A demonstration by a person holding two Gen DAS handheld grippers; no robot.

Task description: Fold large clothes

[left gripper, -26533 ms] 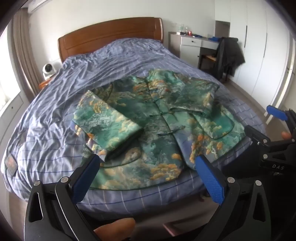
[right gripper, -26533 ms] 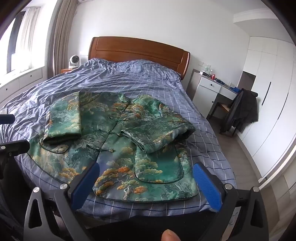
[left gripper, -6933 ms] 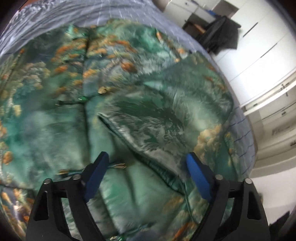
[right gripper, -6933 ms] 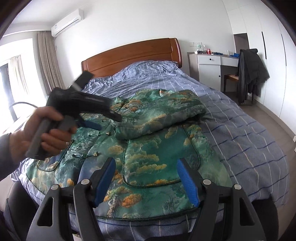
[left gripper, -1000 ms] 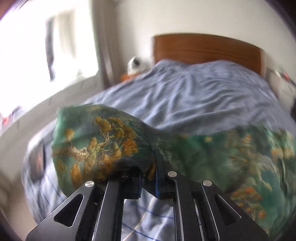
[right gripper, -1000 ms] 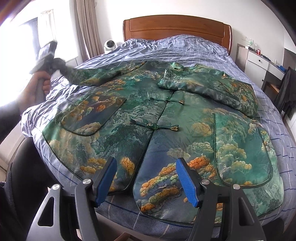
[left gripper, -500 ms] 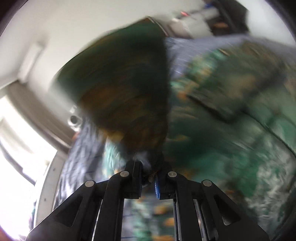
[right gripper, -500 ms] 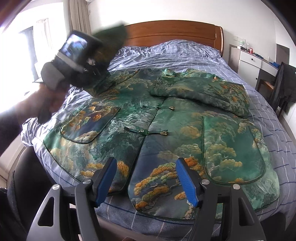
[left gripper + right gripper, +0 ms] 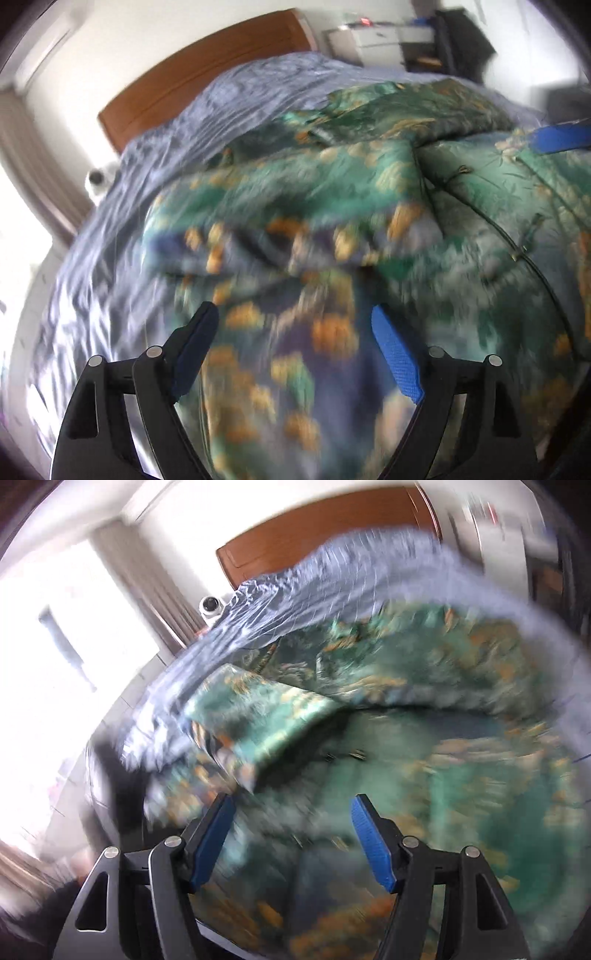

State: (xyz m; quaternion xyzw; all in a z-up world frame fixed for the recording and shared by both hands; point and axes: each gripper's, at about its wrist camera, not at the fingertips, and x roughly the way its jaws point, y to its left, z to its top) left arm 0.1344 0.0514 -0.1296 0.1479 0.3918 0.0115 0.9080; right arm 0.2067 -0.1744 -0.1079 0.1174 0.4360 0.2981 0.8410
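Brocade in green, blue and orange fills the left wrist view: the jacket [image 9: 461, 229] lies spread on the blue checked bedspread [image 9: 229, 110] of the bed, with its near sleeve [image 9: 280, 229] folded across the chest and lying loose in front of the camera. The left tongs [image 9: 291, 347] have just been opening and now stand spread wide above that sleeve, with nothing pinched between the blue pads [image 9: 395, 358]. At the right edge of this view a blue pad of the other tool pokes in. Behind the bed are the wooden headboard [image 9: 199, 74] and a white dresser [image 9: 376, 37]; nothing on them can be read, and no label or brand shows on the cloth. The right wrist view is heavily smeared by motion, yet the same jacket [image 9: 461, 760] is plain on the bed, its folded sleeve [image 9: 258, 716] resting as a thick slab on the body panel. The right tongs [image 9: 291, 838] are held apart, hovering over the lower front with nothing gripped. I judge the jacket to be padded and fairly heavy, soft but bulky, with a smooth, possibly slippery weave, so it should keep a fold under its own weight. The hem corners or the side seam look the best places to grip for the next fold. No writing is legible here either.
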